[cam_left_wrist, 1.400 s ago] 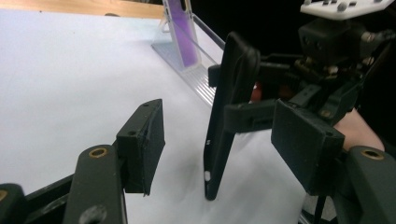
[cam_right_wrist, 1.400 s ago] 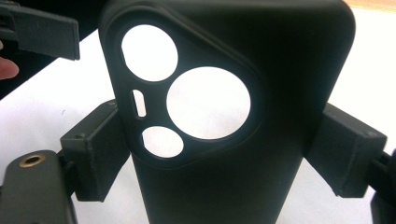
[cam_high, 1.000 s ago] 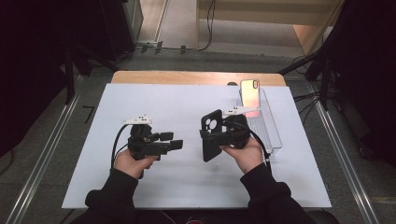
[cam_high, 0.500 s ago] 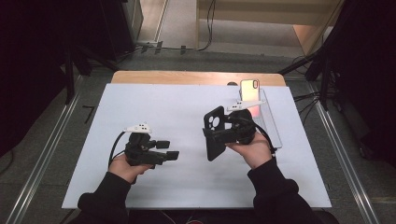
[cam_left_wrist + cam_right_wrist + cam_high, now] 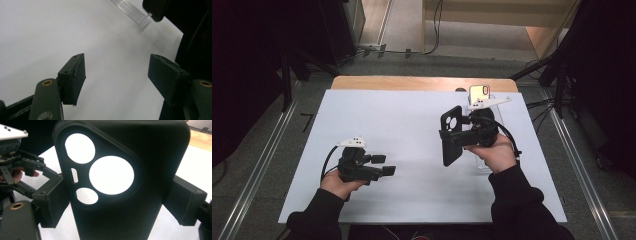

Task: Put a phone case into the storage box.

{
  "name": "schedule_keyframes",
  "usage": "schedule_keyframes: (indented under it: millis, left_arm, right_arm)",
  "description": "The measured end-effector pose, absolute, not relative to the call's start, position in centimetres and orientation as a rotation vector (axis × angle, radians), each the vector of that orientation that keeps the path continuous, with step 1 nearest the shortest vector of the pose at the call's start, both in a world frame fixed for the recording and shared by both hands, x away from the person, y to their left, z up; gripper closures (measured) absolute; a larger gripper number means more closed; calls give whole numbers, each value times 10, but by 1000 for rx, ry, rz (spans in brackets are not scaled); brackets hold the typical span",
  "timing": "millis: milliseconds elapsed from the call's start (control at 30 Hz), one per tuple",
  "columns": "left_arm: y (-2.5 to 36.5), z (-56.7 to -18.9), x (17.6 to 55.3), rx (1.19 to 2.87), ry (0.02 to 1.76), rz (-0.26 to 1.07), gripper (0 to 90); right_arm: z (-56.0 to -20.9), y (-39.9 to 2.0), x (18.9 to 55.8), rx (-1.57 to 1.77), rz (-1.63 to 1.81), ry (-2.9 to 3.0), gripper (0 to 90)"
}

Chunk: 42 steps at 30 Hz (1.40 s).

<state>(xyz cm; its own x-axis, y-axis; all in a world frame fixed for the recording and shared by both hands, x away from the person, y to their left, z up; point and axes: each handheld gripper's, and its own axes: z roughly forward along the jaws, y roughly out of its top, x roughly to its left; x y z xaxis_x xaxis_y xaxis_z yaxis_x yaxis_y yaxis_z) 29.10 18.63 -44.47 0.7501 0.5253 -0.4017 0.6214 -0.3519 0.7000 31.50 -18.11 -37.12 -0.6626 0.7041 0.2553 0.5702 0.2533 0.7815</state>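
Observation:
My right gripper (image 5: 458, 134) is shut on a black phone case (image 5: 451, 146), held upright above the white sheet right of centre. In the right gripper view the case (image 5: 150, 170) stands between both pads (image 5: 186, 202), its round camera cut-outs facing me. Near the front left, my left gripper (image 5: 383, 165) is open, pointing right, with nothing in it. The left gripper view shows its jaws (image 5: 117, 75) wide apart over bare white sheet. A phone (image 5: 478, 93) with a lit screen leans at the back right.
A clear plastic stand (image 5: 498, 106) lies under and behind my right hand, and its ridged edge (image 5: 130, 10) is at the top of the left gripper view. The white sheet (image 5: 402, 125) covers a wooden table (image 5: 412, 82). Metal rails and cables run along the floor on both sides.
My right hand has lifted the phone case higher and a little farther back. My left hand has drawn down toward the front left of the sheet, jaws still apart.

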Motion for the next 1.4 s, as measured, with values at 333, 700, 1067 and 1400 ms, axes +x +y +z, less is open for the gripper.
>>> schedule_keyframes:
  millis: [333, 700, 1067, 1400]
  left_arm:
    - [194, -449, 288, 2034, 891, -121, 305]
    - [202, -450, 286, 2018, 927, -113, 305]
    - [206, -450, 288, 2008, 935, -112, 305]
    - [205, -451, 288, 2015, 934, -108, 305]
  right_arm:
    - [-357, -205, 322, 1241, 1371, 2296, 124]
    - [-348, -233, 330, 1330, 1341, 2152, 124]
    - [-356, -255, 339, 1434, 1263, 2019, 124]
    - [-370, -265, 349, 1502, 1214, 1941, 124]
